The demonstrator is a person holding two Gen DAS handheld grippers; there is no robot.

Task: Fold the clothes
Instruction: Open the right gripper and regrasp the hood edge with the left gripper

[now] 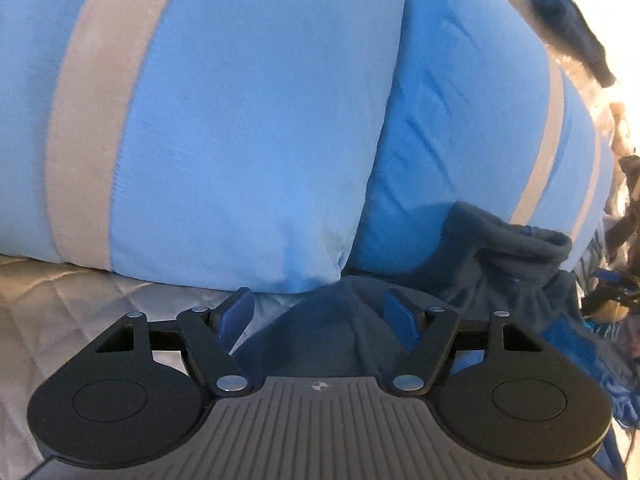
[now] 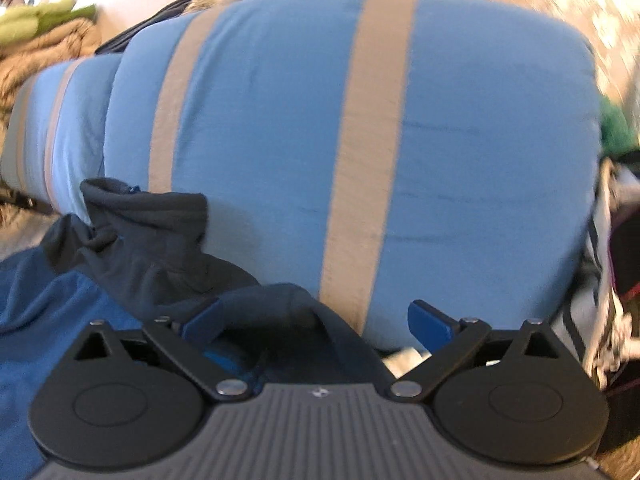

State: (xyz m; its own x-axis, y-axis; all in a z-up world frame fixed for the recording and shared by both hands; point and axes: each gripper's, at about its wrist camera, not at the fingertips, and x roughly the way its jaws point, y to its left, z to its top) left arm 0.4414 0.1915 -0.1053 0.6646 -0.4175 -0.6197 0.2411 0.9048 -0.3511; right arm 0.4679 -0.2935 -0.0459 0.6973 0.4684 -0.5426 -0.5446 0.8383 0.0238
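Blue pillows (image 1: 248,128) with grey stripes fill the background, propped on a quilted grey bedspread (image 1: 60,300). Against their base lies the dark navy garment (image 1: 500,264), a fleece-like heap whose fabric runs down between the fingers of the left gripper (image 1: 320,316); its jaws stand apart and the pads do not press the cloth. In the right wrist view the same garment (image 2: 152,240) lies left of centre, one fold reaching between the widely spread, empty-handed fingers of the right gripper (image 2: 316,320).

dark garment (image 2: 160,240) against striped pillow (image 2: 360,140)
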